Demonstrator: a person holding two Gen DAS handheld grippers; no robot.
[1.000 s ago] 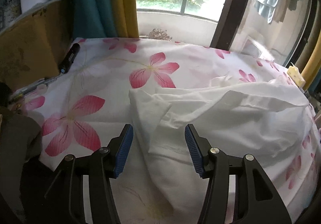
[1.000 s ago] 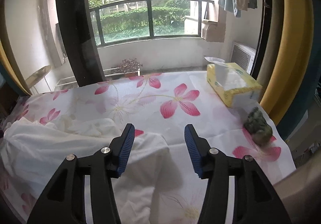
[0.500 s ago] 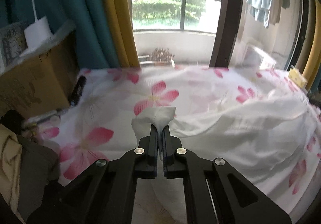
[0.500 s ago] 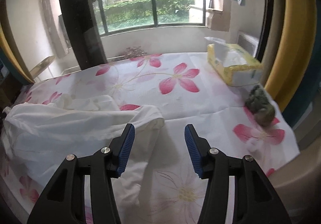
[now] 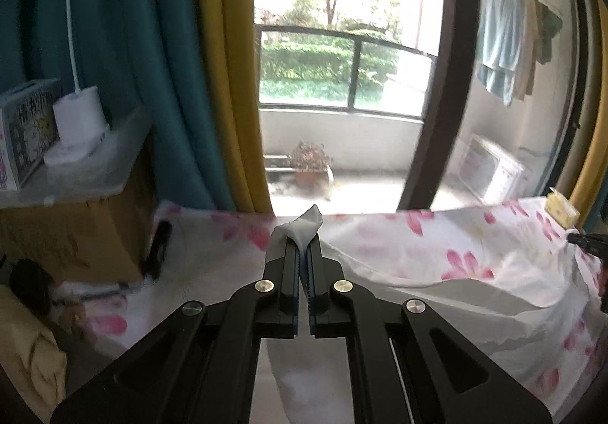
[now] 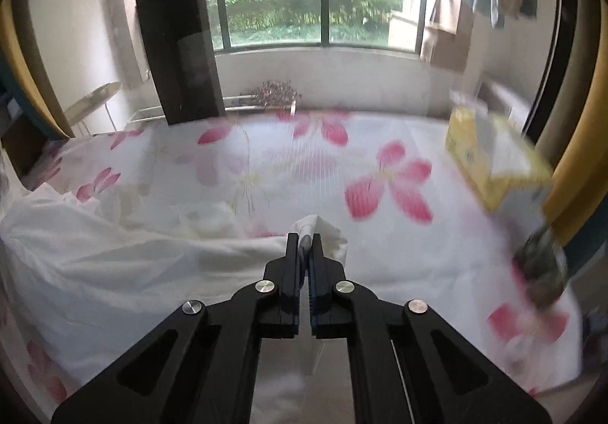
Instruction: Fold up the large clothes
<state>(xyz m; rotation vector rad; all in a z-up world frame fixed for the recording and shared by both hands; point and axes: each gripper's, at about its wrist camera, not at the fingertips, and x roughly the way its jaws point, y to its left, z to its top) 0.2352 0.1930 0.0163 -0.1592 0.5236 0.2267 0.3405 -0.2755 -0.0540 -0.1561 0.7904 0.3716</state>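
A large white garment [image 5: 437,294] lies across a table covered in a white cloth with pink flowers [image 5: 475,230]. My left gripper [image 5: 303,253] is shut on one corner of the garment, and a tuft of white fabric [image 5: 307,224] sticks out past its tips, lifted above the table. In the right wrist view the same white garment [image 6: 114,256] spreads to the left. My right gripper [image 6: 305,245] is shut on another corner, with a fold of fabric [image 6: 323,234] bunched at its tips, low over the flowered cloth [image 6: 380,177].
A yellow tissue box [image 6: 490,161] and a dark mossy object [image 6: 539,264] sit at the table's right edge. A cardboard box [image 5: 76,234] with a white lamp [image 5: 76,116] stands left. A black tube-like item [image 5: 157,249] lies beside it. Curtains [image 5: 182,62] and a balcony window lie beyond.
Both grippers closed on corners of the white garment, the left first, then the right. The left one rose and tipped up, lifting its corner; the right slid sideways over the table.
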